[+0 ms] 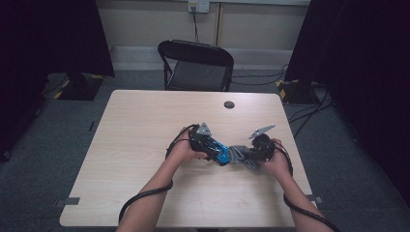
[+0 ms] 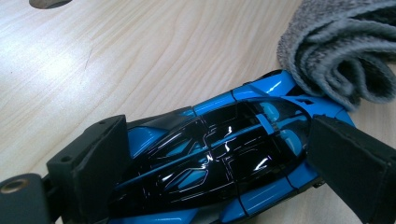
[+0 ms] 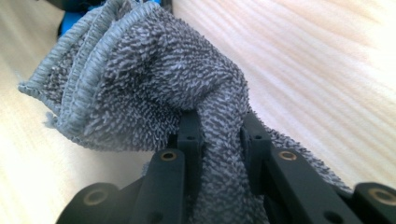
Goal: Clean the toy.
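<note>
In the high view much is small and dim: the blue toy car (image 1: 222,153) shows as little more than a bright sliver between the two tools, and the grey cloth (image 1: 238,154) is partly covered by the right gripper (image 1: 251,155). The left gripper view cuts off the car's near end, and the cloth (image 2: 339,51) runs out of frame at the top right.

There is one car, one cloth, two grippers.

The left gripper (image 1: 216,151) clamps the car (image 2: 219,154) across its sides. The right gripper (image 3: 219,135) pinches the bunched cloth (image 3: 149,79), whose folds touch the car's far end. Both lie toward the right half of the table (image 1: 145,121), nearer the person's edge.
</note>
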`<move>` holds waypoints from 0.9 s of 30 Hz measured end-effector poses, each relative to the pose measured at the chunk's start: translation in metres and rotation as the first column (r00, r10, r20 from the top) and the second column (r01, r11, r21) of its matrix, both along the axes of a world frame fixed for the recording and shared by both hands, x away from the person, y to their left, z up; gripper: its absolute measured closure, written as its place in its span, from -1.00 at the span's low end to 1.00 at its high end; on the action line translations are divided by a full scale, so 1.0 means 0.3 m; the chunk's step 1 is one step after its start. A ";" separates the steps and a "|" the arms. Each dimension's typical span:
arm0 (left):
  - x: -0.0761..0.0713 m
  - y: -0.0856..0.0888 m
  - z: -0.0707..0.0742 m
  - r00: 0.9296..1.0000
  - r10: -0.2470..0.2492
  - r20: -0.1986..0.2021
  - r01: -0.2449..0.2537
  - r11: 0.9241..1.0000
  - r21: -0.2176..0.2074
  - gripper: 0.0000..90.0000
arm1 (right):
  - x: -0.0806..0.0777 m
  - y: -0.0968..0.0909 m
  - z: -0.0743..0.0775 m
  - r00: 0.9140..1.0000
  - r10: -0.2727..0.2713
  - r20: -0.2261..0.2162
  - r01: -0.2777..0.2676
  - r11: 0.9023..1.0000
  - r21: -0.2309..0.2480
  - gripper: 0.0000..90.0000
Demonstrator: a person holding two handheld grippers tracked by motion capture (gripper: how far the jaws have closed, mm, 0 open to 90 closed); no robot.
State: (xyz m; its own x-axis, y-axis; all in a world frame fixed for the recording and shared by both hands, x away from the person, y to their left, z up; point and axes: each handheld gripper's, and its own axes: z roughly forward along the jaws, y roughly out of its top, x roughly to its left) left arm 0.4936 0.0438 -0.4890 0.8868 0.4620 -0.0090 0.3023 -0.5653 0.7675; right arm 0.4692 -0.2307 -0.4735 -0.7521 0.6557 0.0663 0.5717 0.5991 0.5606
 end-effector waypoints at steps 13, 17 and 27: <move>0.000 0.000 0.000 1.000 0.000 -0.001 0.000 1.000 0.000 -0.86 | 0.031 -0.009 0.003 0.998 -0.063 0.018 0.063 0.998 -0.007 0.66; 0.000 0.001 0.000 1.000 -0.002 0.001 0.002 1.000 0.002 -0.86 | 0.036 -0.013 0.005 0.996 -0.084 0.026 0.084 0.996 -0.006 0.66; 0.000 0.003 -0.001 1.000 -0.003 0.002 0.003 1.000 0.000 -0.86 | 0.025 -0.045 0.032 0.990 -0.122 0.073 0.120 0.992 0.028 0.66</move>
